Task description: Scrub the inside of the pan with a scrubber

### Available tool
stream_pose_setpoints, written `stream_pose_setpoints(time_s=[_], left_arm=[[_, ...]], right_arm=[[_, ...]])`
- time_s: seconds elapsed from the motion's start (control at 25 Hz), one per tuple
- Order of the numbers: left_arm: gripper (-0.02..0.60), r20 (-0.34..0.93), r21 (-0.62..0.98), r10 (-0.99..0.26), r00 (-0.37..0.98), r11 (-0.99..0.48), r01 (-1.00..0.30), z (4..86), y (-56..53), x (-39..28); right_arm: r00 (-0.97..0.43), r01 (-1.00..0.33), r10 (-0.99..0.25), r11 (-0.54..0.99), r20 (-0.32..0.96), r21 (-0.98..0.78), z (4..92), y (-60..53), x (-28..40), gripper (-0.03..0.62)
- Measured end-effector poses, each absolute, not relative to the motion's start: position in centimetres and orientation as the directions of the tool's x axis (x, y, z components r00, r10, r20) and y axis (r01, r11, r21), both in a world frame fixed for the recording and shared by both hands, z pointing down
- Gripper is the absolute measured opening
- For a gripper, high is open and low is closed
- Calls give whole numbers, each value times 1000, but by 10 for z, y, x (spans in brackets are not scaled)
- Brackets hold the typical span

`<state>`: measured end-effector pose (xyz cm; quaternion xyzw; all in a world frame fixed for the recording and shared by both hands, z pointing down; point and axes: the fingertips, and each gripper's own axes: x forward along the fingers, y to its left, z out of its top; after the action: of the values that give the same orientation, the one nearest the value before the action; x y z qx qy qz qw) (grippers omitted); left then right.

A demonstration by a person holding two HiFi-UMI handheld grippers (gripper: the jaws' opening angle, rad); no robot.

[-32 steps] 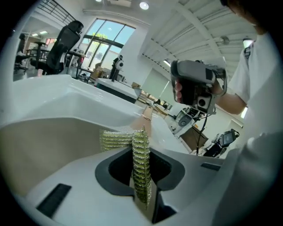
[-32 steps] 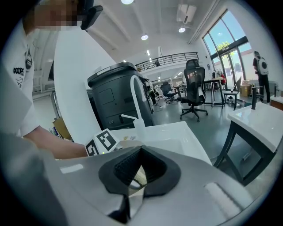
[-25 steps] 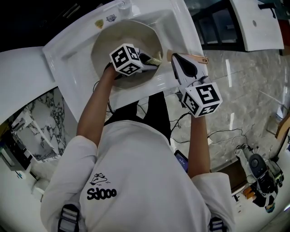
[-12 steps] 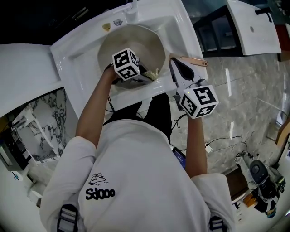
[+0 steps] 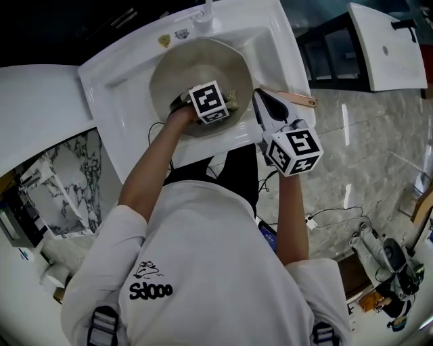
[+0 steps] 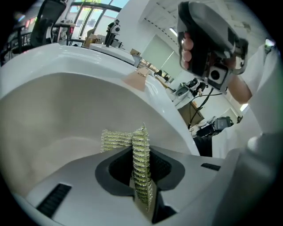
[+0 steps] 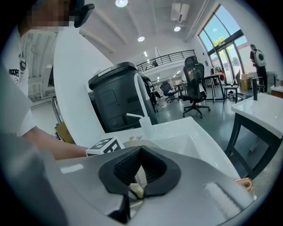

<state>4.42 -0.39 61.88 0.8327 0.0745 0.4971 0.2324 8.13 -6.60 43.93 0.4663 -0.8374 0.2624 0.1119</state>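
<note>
A cream-lined pan sits in the white sink. My left gripper is inside it near the right wall, shut on a yellow-green mesh scrubber. In the left gripper view the scrubber stands pinched between the jaws of that gripper, against the pan's pale inner wall. My right gripper is shut on the pan's copper handle at the rim. The right gripper view shows that gripper shut, with the handle's end at the lower right.
A white tap stands at the sink's back edge. A white counter lies to the left, and a marble-pattern floor with cables and equipment to the right. A second white basin is at the upper right.
My left gripper has swept to the right across the pan's inside with the scrubber. The right gripper has stayed on the handle.
</note>
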Motion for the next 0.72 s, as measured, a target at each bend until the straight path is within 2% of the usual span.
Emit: stream_pose_setpoints(time_s=[0.12, 0.48, 0.72], left_arm=[[66, 829, 399, 282, 482, -903, -158, 626, -21, 46], [64, 897, 306, 180, 403, -912, -272, 637, -76, 37], [64, 965, 10, -64, 254, -960, -280, 649, -127, 4]], right_arm=[[-546, -835, -714, 424, 438, -350, 447, -75, 81, 9], [-550, -832, -707, 418, 444, -364, 453, -104, 88, 9], [-564, -820, -712, 420, 419, -390, 454, -116, 86, 9]])
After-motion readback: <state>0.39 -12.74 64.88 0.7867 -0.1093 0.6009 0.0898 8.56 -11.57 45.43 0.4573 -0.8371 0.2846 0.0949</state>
